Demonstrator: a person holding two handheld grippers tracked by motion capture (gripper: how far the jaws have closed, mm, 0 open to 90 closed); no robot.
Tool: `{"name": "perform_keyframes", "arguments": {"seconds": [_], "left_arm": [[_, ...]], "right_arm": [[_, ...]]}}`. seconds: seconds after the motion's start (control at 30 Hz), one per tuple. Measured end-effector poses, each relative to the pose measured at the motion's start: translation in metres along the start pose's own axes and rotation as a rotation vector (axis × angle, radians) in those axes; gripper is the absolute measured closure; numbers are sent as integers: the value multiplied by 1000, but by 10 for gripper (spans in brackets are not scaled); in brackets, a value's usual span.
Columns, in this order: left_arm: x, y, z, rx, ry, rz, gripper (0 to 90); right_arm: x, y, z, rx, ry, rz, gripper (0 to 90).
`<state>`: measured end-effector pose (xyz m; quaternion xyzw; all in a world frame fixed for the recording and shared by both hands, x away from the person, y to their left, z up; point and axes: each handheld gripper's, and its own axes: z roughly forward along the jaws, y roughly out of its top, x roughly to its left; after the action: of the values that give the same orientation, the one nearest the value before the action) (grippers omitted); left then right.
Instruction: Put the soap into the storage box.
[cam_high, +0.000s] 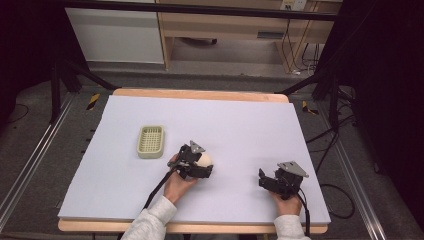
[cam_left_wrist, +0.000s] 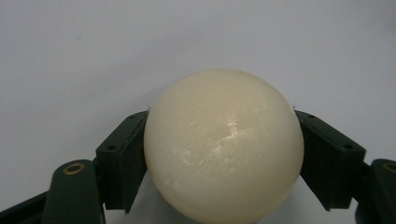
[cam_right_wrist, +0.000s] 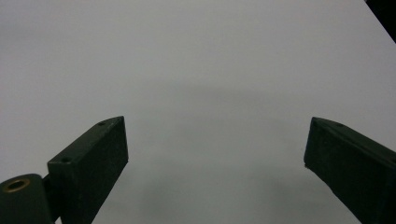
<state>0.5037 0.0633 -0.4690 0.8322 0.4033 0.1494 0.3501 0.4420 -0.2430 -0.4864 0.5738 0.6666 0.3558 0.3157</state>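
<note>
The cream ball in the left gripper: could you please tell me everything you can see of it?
The ball is smooth, glossy and cream-white, round or slightly egg-shaped, with faint highlights and no markings. It looks hard, like plastic or resin. The left gripper has its two black jaws pressed against its opposite sides, low over the pale table cover, right of the basket.

One camera sits high above my side of the table (cam_high: 240, 125), looking forward and down. One rides each of my jaws, close over the surface: the left nearly against the ball (cam_left_wrist: 223, 144), which the high view shares; the right faces bare table.
</note>
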Motion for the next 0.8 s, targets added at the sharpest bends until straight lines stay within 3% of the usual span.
{"name": "perform_keyframes", "arguments": {"seconds": [0.47, 0.8], "left_arm": [[3, 5, -30, -18, -28, 45, 240], [13, 6, -53, -47, 2, 44, 240]], "right_arm": [[0, 0, 0, -2, -1, -3, 67], [0, 0, 0, -1, -3, -6, 66]]}}
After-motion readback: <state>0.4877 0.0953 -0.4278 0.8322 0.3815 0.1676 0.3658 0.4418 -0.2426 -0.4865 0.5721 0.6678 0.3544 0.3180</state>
